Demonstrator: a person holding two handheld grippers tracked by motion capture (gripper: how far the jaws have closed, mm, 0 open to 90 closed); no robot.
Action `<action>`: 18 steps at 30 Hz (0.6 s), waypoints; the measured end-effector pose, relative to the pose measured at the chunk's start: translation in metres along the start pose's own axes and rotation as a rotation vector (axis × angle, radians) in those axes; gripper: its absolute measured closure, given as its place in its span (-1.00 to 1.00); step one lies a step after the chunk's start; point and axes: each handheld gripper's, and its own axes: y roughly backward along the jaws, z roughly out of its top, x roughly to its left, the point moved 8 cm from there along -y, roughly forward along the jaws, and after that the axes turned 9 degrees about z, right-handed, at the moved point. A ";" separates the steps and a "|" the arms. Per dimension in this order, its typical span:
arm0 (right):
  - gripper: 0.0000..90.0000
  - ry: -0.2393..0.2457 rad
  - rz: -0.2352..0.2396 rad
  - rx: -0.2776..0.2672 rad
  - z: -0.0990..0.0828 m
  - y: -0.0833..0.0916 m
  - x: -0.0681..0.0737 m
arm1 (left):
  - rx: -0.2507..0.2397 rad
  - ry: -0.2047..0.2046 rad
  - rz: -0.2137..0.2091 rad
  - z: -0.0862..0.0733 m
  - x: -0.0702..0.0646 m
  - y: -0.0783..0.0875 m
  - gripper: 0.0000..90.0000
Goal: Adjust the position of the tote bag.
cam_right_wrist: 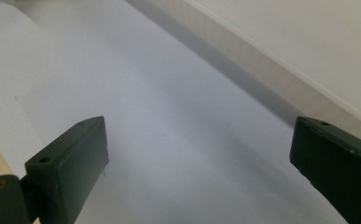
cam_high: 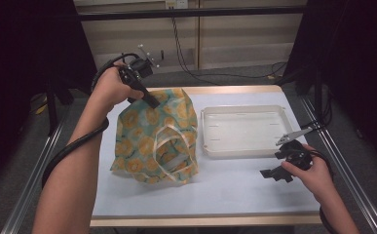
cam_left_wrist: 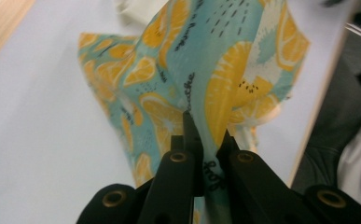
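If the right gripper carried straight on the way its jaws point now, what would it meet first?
Most likely nothing but the bare white tabletop. The right gripper, jaws open, points left along the table's near part; the citrus-print bag lies farther off, though depth is unclear.

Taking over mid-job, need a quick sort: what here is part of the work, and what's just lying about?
In play:
- teal cloth bag with orange-slice print and cream handles
- left gripper, shut on the bag's cloth
- right gripper, open over the table
- probably the shallow white plastic tray

Lying about:
- black cables on the floor behind the table
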 end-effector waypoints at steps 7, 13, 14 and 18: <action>-0.91 -0.001 -0.001 0.012 0.000 -0.003 0.001 | -0.042 -0.057 -0.051 0.009 -0.009 0.000 1.00; -0.91 0.004 -0.001 0.011 -0.001 -0.004 0.000 | -0.027 -0.060 -0.052 0.008 -0.009 -0.001 1.00; -0.91 -0.001 -0.001 0.015 -0.001 -0.004 0.000 | -0.027 -0.060 -0.052 0.008 -0.009 -0.001 1.00; -0.91 -0.001 0.000 0.017 -0.001 -0.005 0.002 | 0.049 0.076 -0.007 -0.005 -0.003 -0.003 0.76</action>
